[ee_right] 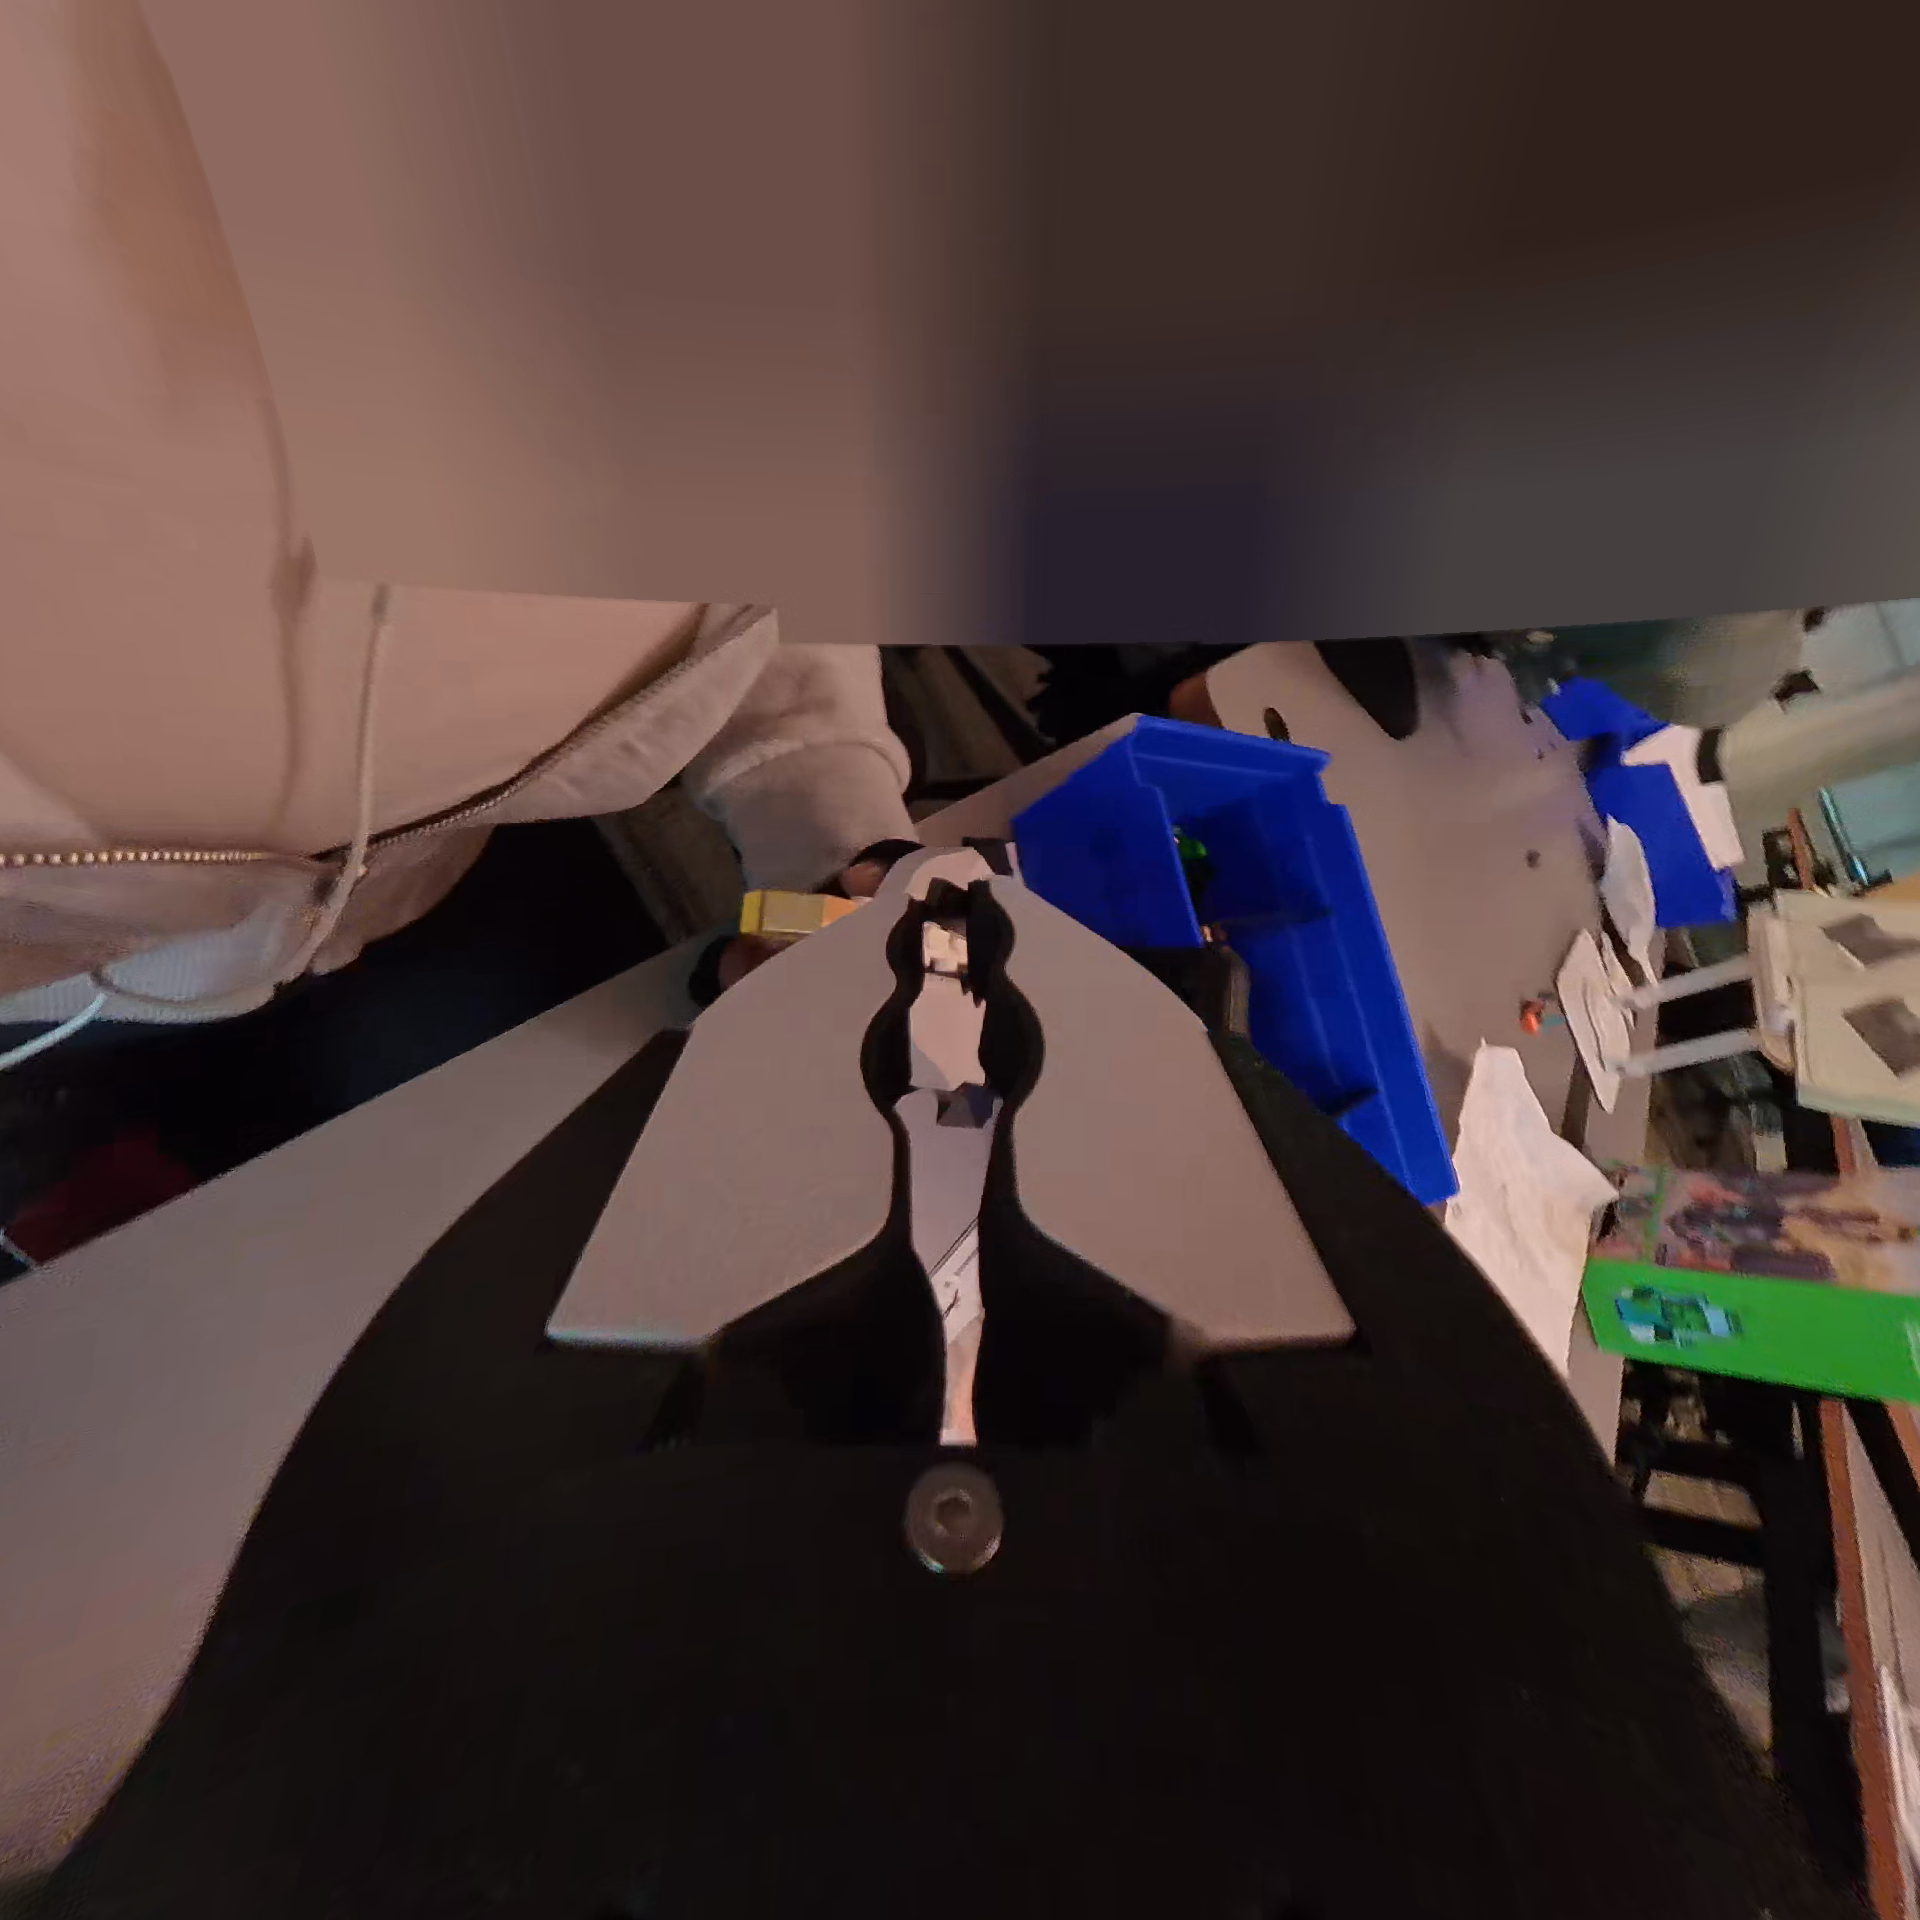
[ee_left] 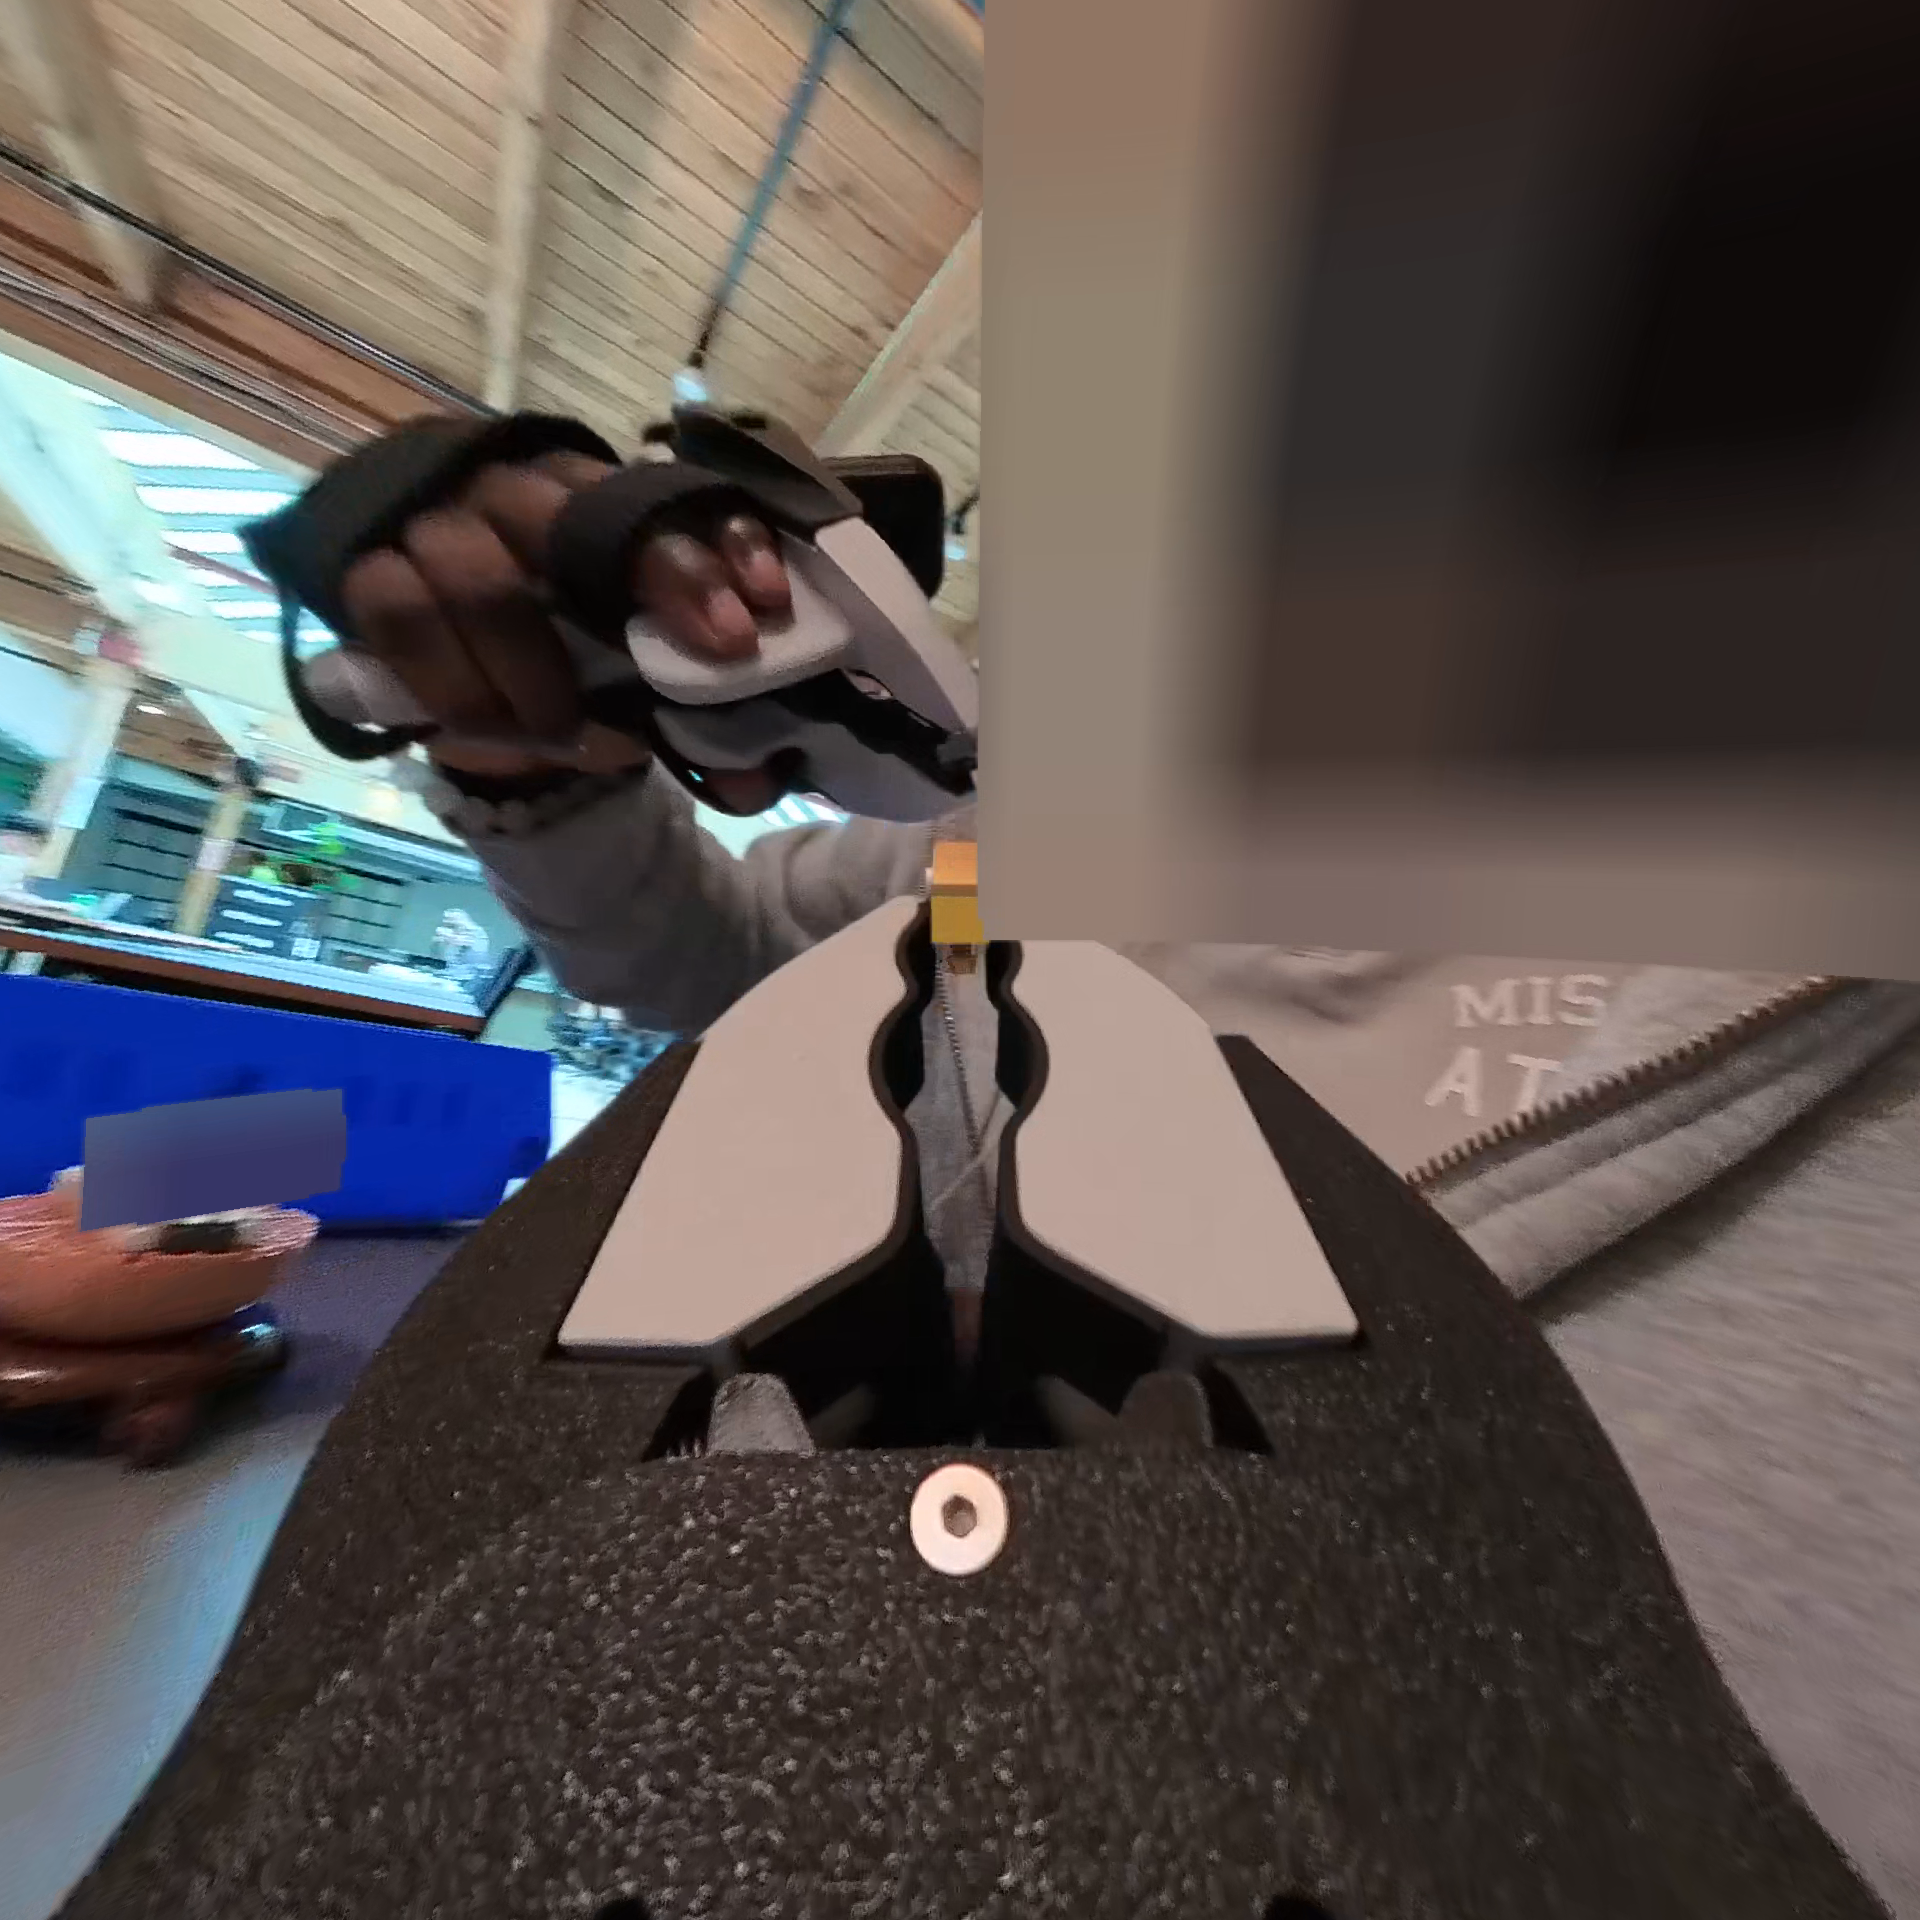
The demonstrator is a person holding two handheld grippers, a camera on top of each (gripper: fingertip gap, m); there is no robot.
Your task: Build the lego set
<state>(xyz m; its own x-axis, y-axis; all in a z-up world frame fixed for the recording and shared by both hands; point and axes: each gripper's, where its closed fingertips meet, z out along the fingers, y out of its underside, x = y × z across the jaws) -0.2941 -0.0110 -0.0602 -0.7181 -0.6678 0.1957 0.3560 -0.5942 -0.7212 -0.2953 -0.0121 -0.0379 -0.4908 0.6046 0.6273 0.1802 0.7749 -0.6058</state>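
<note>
Grey table (ee_right: 208,1351), blue bins (ee_right: 1299,935), plank ceiling (ee_left: 416,156)

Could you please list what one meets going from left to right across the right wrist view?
Pale zip-up sleeve → yellow lego piece → right hand-held gripper, shut on a small pale piece → blue bin → white papers → green lego box.

Both grippers, left (ee_left: 957,940) and right (ee_right: 951,899), raised, jaws nearly closed.
</note>
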